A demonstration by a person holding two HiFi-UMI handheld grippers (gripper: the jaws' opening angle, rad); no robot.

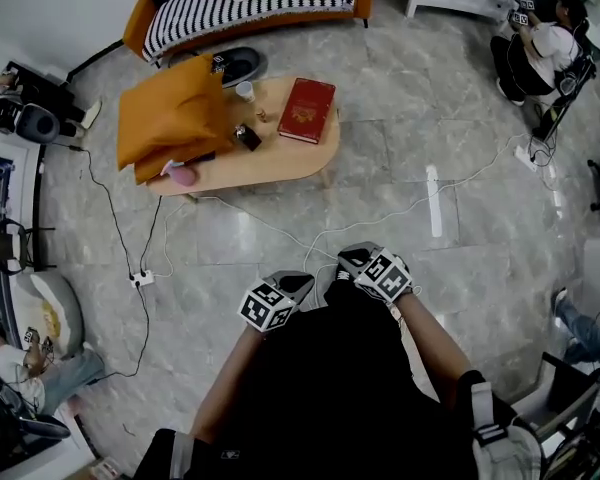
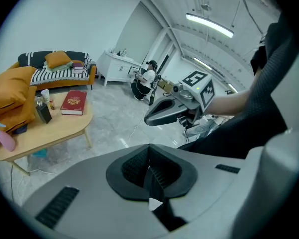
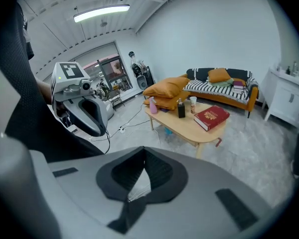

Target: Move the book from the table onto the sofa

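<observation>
A red book (image 1: pixel 307 109) (image 2: pixel 74 102) (image 3: pixel 212 117) lies flat at the right end of the low wooden table (image 1: pixel 280 158). The sofa (image 1: pixel 250 8) (image 3: pixel 224 91), orange with a striped cover, stands beyond the table against the wall. My left gripper (image 1: pixel 298 284) (image 2: pixel 149 176) and right gripper (image 1: pixel 355 258) (image 3: pixel 139 180) are both shut and hold nothing. They hover side by side close to my body, over the floor, well short of the table. Each gripper shows in the other's view.
An orange cushion pile (image 1: pixel 170 113), a dark bottle (image 1: pixel 247 136), a small cup (image 1: pixel 244 91) and a pink object (image 1: pixel 183 176) share the table. White cables (image 1: pixel 280 233) and a power strip (image 1: pixel 141 279) lie on the floor. A person (image 1: pixel 540 48) sits at the far right.
</observation>
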